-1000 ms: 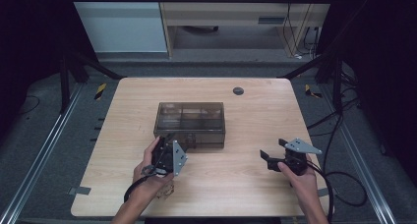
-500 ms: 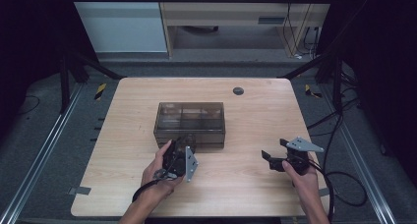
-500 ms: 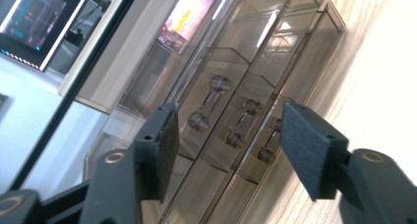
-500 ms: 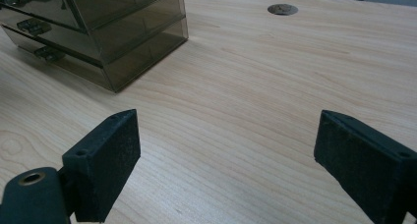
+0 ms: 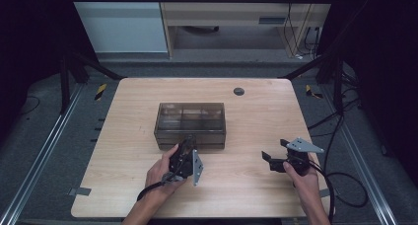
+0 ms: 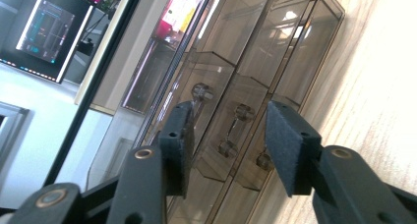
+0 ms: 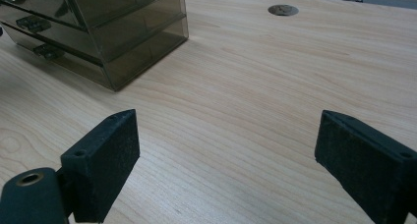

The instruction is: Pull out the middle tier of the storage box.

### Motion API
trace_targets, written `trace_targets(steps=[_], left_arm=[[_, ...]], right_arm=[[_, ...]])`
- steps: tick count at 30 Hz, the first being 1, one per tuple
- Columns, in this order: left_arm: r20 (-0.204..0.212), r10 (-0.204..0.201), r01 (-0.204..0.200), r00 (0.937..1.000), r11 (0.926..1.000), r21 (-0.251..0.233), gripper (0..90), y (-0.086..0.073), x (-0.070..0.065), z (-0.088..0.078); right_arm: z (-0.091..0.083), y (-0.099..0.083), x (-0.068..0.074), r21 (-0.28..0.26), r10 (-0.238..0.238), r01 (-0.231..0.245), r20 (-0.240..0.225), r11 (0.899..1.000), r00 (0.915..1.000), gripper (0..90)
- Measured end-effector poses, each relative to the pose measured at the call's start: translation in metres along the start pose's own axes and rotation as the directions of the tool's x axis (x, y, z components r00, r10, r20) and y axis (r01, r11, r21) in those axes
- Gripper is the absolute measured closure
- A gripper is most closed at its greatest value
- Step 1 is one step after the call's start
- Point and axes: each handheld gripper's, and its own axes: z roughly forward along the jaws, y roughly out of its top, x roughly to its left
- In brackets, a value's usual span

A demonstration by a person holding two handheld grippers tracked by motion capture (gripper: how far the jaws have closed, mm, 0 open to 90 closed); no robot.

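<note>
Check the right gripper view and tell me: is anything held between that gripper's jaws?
No. The right gripper has its jaws wide apart over bare table, and the smoky drawer box sits well beyond them.

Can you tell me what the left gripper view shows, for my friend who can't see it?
Two black jaws of the left gripper stand apart on either side of a clear drawer handle on a smoky see-through drawer box, not yet pressing it. The picture is tilted, with the light wooden table on the right and a glowing screen far off.
</note>
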Motion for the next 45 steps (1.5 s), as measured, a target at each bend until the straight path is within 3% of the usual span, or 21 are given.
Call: trace_targets(steps=[1,7,8,9,10,11,12,13,15,20,22,27,37,42,45], left_arm=[[0.000,0.000,0.000,1.0000,1.0000,0.000,56.6,0.000,0.000,0.000],[-0.027,0.103,-0.102,0.9943,0.9946,0.015,61.7,0.003,-0.008,0.003],[-0.027,0.103,-0.102,0.9943,0.9946,0.015,61.9,0.003,-0.008,0.003],[-0.034,0.136,-0.135,0.9902,0.9905,0.025,62.3,0.004,-0.011,0.004],[-0.034,0.136,-0.135,0.9902,0.9905,0.025,62.3,0.004,-0.011,0.004],[-0.040,0.176,-0.175,0.9835,0.9840,0.035,62.3,0.006,-0.014,0.004],[-0.040,0.176,-0.175,0.9835,0.9840,0.035,62.3,0.006,-0.014,0.004],[-0.051,0.204,-0.203,0.9775,0.9785,0.040,62.3,0.006,-0.017,0.005],[-0.046,0.229,-0.227,0.9722,0.9726,0.050,62.3,0.006,-0.021,0.005],[-0.047,0.240,-0.238,0.9696,0.9698,0.056,62.3,0.006,-0.022,0.008],[-0.052,0.265,-0.262,0.9627,0.9626,0.070,62.3,0.004,-0.024,0.010],[-0.072,0.285,-0.279,0.9558,0.9563,0.088,62.3,0.004,-0.027,0.012],[-0.082,0.299,-0.289,0.9507,0.9506,0.112,64.1,0.003,-0.028,0.018],[-0.087,0.333,-0.323,0.9389,0.9401,0.108,67.2,0.003,-0.031,0.019],[-0.092,0.339,-0.329,0.9364,0.9386,0.103,68.6,0.003,-0.031,0.020]], right_arm=[[0.000,0.000,0.000,0.000,0.000,0.000,0.000,1.000,1.0000,10.0],[0.001,-0.001,0.000,0.014,0.002,-0.002,0.001,1.000,1.0000,10.0],[0.001,-0.001,0.000,0.014,0.002,-0.002,0.001,1.000,1.0000,10.0],[0.000,-0.001,0.000,0.013,0.001,-0.001,0.001,1.000,1.0000,10.1],[0.000,-0.001,0.000,0.013,0.001,-0.001,0.001,1.000,1.0000,10.1],[0.000,-0.001,0.000,0.012,0.002,-0.002,0.001,1.000,1.0000,10.2],[0.000,-0.001,0.000,0.012,0.002,-0.002,0.001,1.000,1.0000,10.2],[0.000,-0.001,0.000,0.013,-0.002,0.002,0.001,1.000,1.0000,10.1],[0.001,-0.001,-0.001,0.010,-0.006,0.006,0.001,1.000,1.0000,10.2],[0.001,-0.001,-0.001,0.016,-0.001,0.001,0.002,1.000,1.0000,10.3],[0.001,-0.001,-0.001,0.015,-0.006,0.006,0.002,1.000,1.0000,10.3],[0.000,-0.002,-0.001,0.017,0.003,-0.003,-0.004,1.000,1.0000,10.8],[0.000,-0.001,0.001,0.006,-0.001,0.002,-0.006,1.000,1.0000,10.8],[0.001,-0.002,0.000,0.010,-0.001,0.001,-0.002,1.000,1.0000,10.8],[0.001,-0.002,0.000,0.010,0.000,0.000,-0.002,1.000,1.0000,10.7]])
